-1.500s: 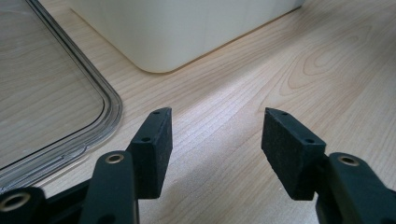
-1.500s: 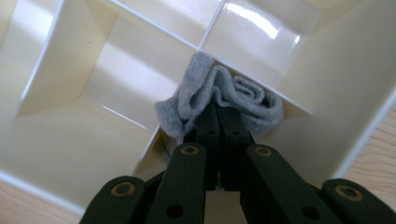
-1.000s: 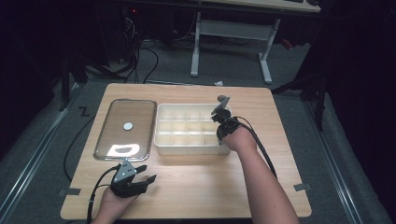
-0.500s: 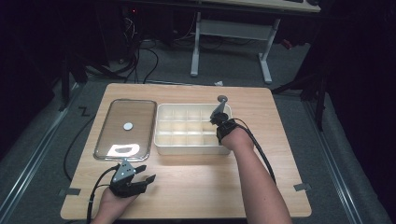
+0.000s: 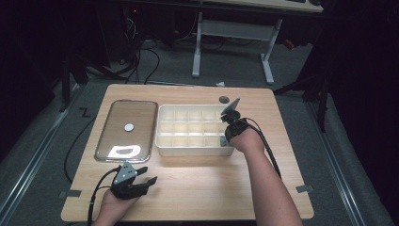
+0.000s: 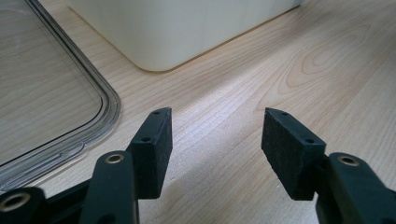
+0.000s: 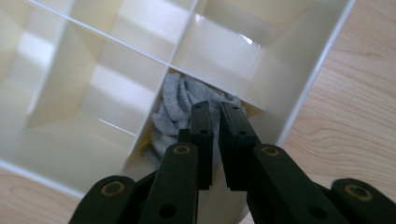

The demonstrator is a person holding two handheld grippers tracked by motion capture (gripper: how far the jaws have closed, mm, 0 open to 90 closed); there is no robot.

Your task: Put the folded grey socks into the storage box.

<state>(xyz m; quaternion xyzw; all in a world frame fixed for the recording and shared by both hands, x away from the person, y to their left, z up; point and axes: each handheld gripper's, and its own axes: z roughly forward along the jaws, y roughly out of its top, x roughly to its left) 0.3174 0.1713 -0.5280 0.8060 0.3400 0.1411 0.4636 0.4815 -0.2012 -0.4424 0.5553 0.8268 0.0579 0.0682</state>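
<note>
One grey rolled cloth (image 7: 180, 105) sits in a corner cell of the cream divided plastic box (image 7: 299, 100); the right gripper (image 7: 215, 112), jaws just parting a crack, seems to be releasing it and should lift clear, while the left gripper (image 6: 215, 140) rests spread wide.

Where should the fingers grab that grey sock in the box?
Probably the bunched top of the grey sock, coming straight down from above. It sits crumpled in a corner compartment of the divided box, whose walls block any sideways reach, and the raised folds give something to pinch.

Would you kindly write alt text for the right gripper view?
The right gripper, jaws slightly parted, points down over a grey cloth bunched in a corner compartment of a cream divided box. Wooden table beside it.
</note>
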